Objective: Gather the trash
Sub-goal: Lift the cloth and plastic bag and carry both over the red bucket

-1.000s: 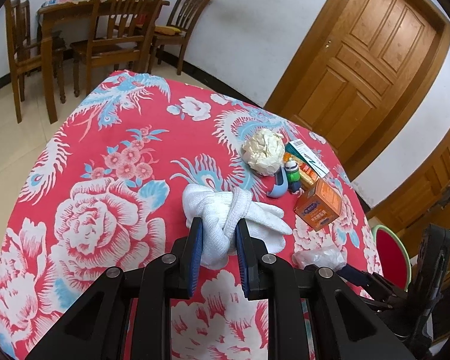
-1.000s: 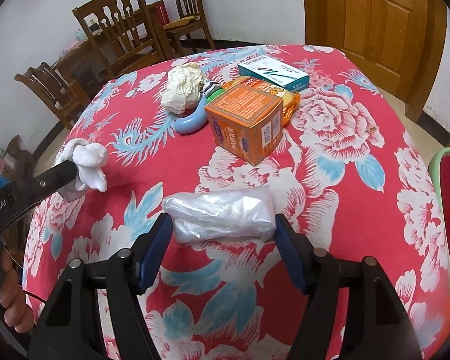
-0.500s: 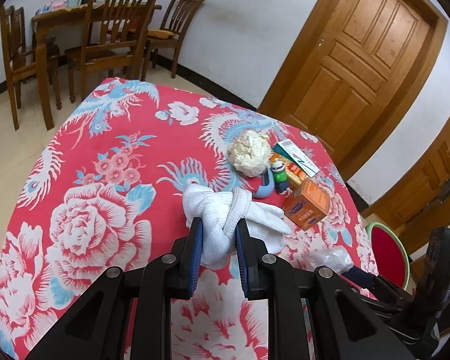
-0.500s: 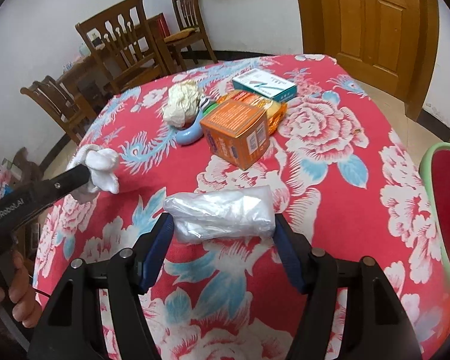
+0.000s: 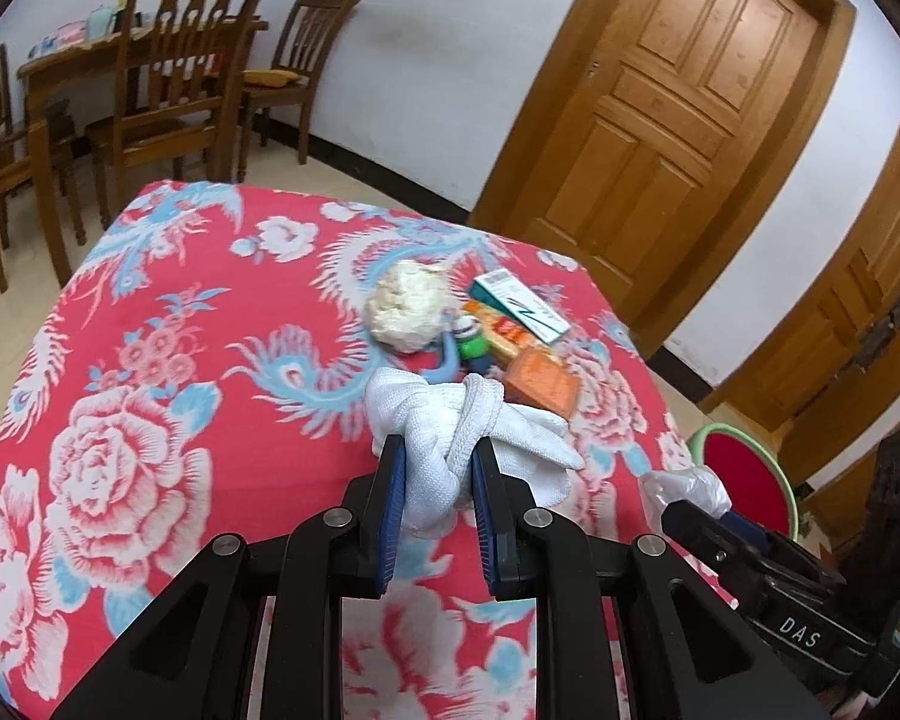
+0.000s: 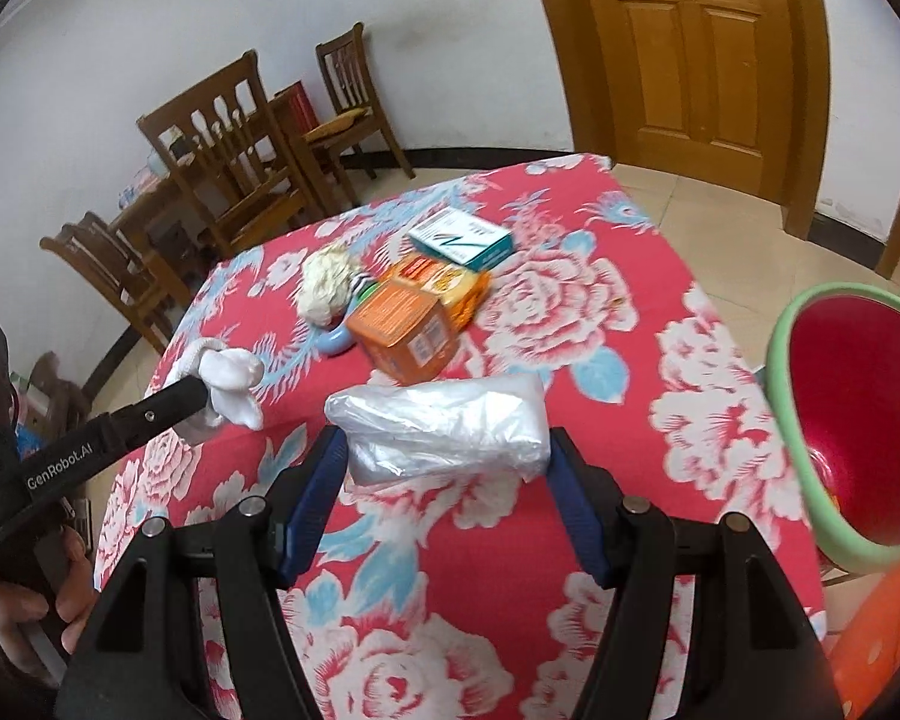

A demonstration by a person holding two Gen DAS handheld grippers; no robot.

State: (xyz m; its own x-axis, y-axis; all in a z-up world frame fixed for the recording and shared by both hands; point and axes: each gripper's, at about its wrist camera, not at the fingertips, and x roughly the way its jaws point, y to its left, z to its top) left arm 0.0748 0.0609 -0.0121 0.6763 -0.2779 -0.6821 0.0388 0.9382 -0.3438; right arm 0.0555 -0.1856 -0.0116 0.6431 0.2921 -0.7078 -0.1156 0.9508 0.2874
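Note:
My left gripper [image 5: 435, 450] is shut on a knotted white cloth [image 5: 450, 426], held above the floral red tablecloth [image 5: 168, 324]. The same cloth [image 6: 231, 372] shows at the left of the right wrist view. My right gripper [image 6: 447, 450] is shut on a crumpled clear plastic bag [image 6: 444, 426], lifted off the table; that bag [image 5: 684, 489] also appears low on the right in the left wrist view. A red bin with a green rim [image 6: 852, 414] stands beside the table on the right.
On the far part of the table lie a crumpled paper ball [image 5: 405, 306], an orange box [image 6: 405, 327], a teal and white box [image 6: 459, 237], an orange packet [image 6: 444, 282] and a small green bottle [image 5: 471, 342]. Wooden chairs [image 5: 174, 78] and a door [image 5: 684, 96] stand behind.
Both grippers have risen and drawn back from the table with their loads. The red bin has come further into the right wrist view.

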